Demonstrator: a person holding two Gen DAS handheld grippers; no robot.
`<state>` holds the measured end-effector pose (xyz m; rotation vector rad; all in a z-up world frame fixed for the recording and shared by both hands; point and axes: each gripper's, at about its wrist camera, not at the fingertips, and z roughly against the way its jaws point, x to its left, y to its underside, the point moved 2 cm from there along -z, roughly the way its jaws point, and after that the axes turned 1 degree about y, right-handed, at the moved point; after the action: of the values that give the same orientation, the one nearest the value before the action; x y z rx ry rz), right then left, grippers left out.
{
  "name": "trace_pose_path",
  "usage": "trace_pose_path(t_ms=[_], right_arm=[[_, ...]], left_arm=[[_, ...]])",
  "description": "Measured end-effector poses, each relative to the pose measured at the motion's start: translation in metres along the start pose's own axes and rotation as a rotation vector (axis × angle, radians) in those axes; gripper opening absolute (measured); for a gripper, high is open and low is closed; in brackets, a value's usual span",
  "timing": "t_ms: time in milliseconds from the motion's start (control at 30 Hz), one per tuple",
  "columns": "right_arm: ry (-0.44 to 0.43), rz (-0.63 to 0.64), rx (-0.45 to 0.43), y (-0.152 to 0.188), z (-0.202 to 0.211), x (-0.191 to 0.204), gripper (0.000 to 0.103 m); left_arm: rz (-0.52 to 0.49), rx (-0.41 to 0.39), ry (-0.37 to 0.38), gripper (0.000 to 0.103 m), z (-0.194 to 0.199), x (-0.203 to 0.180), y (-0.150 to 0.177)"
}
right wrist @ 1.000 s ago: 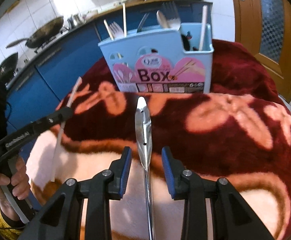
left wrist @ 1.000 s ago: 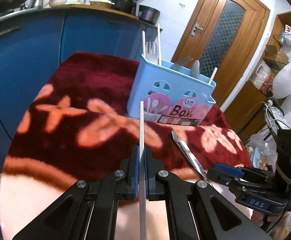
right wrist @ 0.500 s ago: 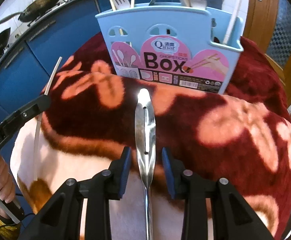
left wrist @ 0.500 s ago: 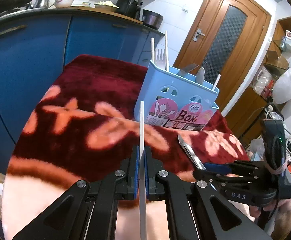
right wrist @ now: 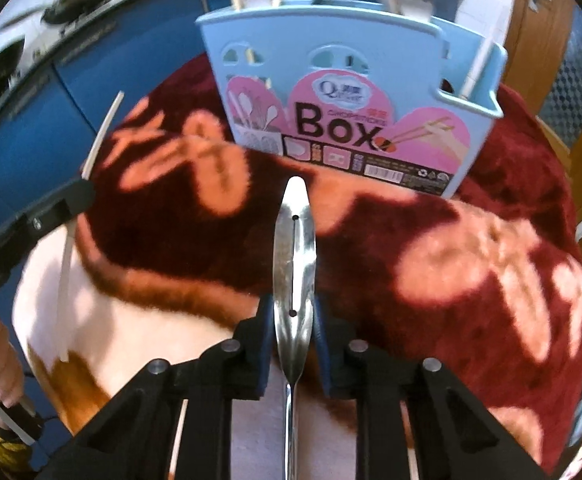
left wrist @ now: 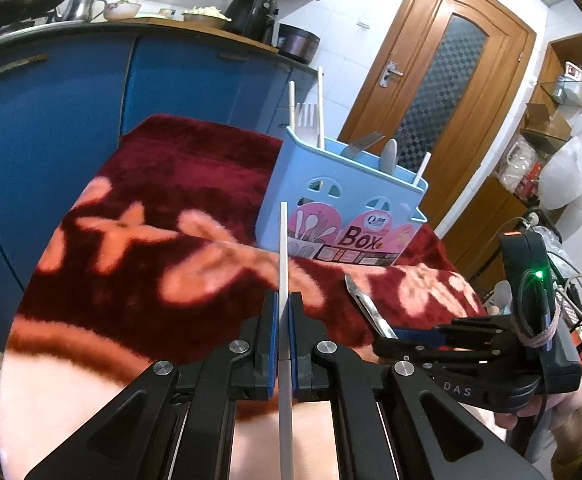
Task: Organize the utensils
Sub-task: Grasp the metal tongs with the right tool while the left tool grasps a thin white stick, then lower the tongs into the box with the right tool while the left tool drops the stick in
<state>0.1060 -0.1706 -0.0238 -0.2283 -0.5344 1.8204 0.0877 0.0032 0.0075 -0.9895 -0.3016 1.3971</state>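
Note:
A light blue utensil box [left wrist: 343, 208] with a pink "Box" label stands on the red floral blanket [left wrist: 171, 200]; it also shows in the right wrist view [right wrist: 351, 92]. Forks, a spoon and chopsticks stand in it. My left gripper [left wrist: 283, 312] is shut on a white chopstick [left wrist: 283, 248] that points toward the box. My right gripper [right wrist: 293, 316] is shut on a metal peeler-like utensil [right wrist: 294, 256], held above the blanket in front of the box. Each gripper shows in the other's view, the right [left wrist: 411, 334] and the left [right wrist: 71, 196].
Blue kitchen cabinets [left wrist: 71, 100] with a counter of pots stand behind the blanket. A wooden door [left wrist: 451, 92] is at the back right. Shelves, bags and cables [left wrist: 563, 168] crowd the far right.
Both grippers have moved closer to the box with their utensils. The right gripper's jaws have closed from apart onto the metal utensil.

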Motion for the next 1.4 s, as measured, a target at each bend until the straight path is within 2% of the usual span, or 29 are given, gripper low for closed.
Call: trace_pose_path(t_ms=[167,300,500,767,900,1167,1400], right_arm=[[-0.086,-0.091,-0.113,0.011,0.018,-0.016,0.021],[-0.135,-0.126,-0.259,0.021,0.042,-0.023,0.021],[-0.163,-0.149,-0.425,0.028,0.074,-0.031,0.021],[-0.177,-0.173,-0.576,0.022,0.102,-0.039,0.021],[-0.176,-0.179,-0.622,0.018,0.110,-0.045,0.021],[-0.175,-0.206,-0.654,0.001,0.113,-0.060,0.021],[-0.157,-0.226,-0.692,-0.013,0.116,-0.071,0.021]], left_arm=[[-0.007,-0.034,0.018,0.004,0.004,-0.008,-0.003],[-0.008,-0.074,0.038,0.004,0.007,-0.015,-0.010],[-0.033,-0.127,0.055,0.004,0.008,-0.029,-0.025],[-0.054,-0.202,0.059,0.004,0.002,-0.047,-0.059],[-0.067,-0.256,0.057,0.004,-0.003,-0.055,-0.080],[-0.096,-0.400,0.022,0.004,-0.013,-0.062,-0.125],[-0.146,-0.531,-0.055,0.004,-0.028,-0.067,-0.150]])
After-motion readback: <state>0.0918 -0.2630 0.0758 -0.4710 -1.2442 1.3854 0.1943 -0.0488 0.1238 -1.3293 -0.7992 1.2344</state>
